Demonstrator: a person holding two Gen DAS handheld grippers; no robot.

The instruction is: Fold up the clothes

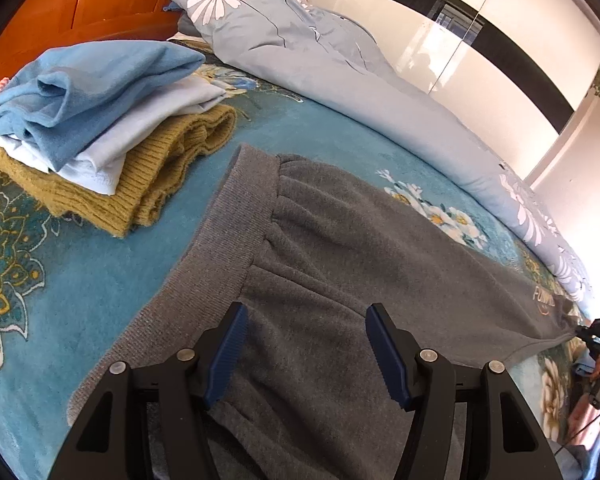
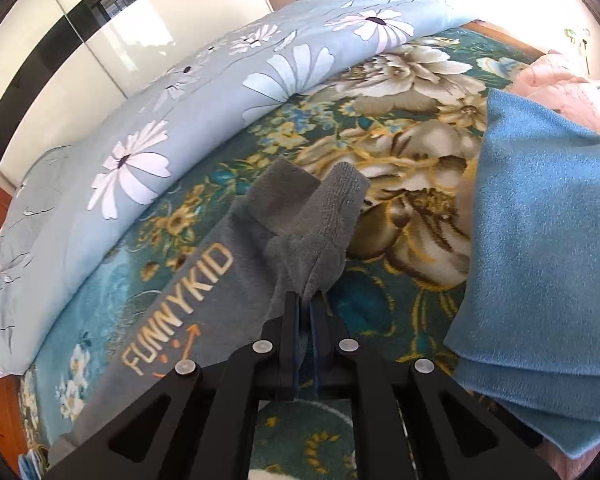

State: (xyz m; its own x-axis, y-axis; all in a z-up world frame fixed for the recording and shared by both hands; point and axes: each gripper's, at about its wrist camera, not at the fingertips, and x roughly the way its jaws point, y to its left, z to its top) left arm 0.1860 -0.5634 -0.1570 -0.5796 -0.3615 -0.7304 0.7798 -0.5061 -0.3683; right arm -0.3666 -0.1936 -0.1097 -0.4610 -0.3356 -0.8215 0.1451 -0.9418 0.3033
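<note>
Left wrist view: one pair of grey pants [image 1: 340, 248] lies flat on the floral blanket [image 1: 80, 280], waistband toward the far left. The left gripper [image 1: 306, 344] hovers over the waist end, its two blue pads spread wide with nothing between them. Beside the waistband sits one pile [image 1: 100, 120] of three folded pieces: blue on top, white, mustard knit below. One quilt [image 1: 340, 76] runs along the far side.

Right wrist view: the right gripper [image 2: 308, 300] is pinched tight on the pants' cuffs [image 2: 324, 216], both lifted. One blue cloth [image 2: 540, 248] lies to the right.
</note>
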